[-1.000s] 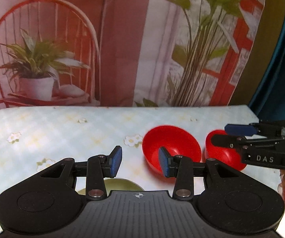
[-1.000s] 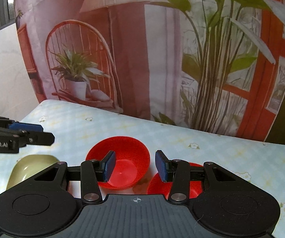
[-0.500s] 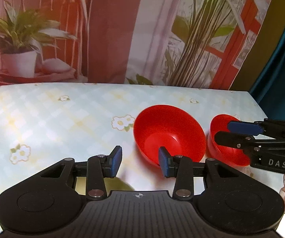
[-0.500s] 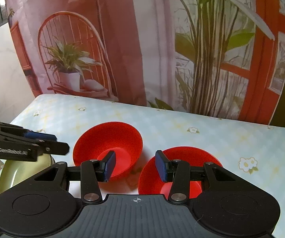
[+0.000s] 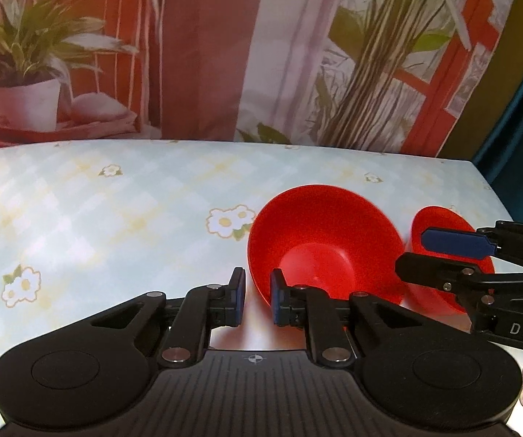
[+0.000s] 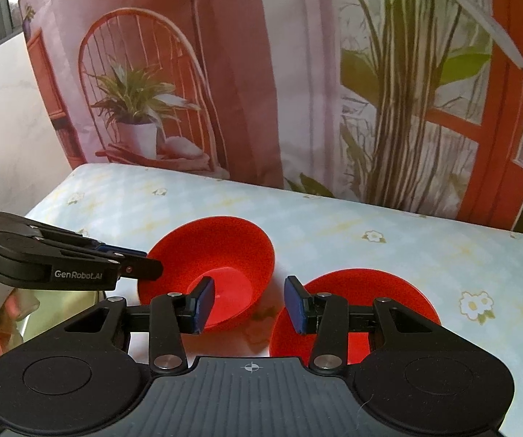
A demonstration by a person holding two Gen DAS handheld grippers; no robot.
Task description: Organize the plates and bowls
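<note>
Left gripper clamped on near rim of red bowl (jaws just closed, rim between pads). Right gripper partly open, holding nothing, second red bowl just below its right finger.

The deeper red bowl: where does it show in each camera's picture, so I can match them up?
Left wrist view: the deeper red bowl sits right of centre, below mid-height.
Right wrist view: the same bowl sits left of centre, below mid-height.
Shared landmark: the shallower red bowl, immediately to its right in both views.
</note>
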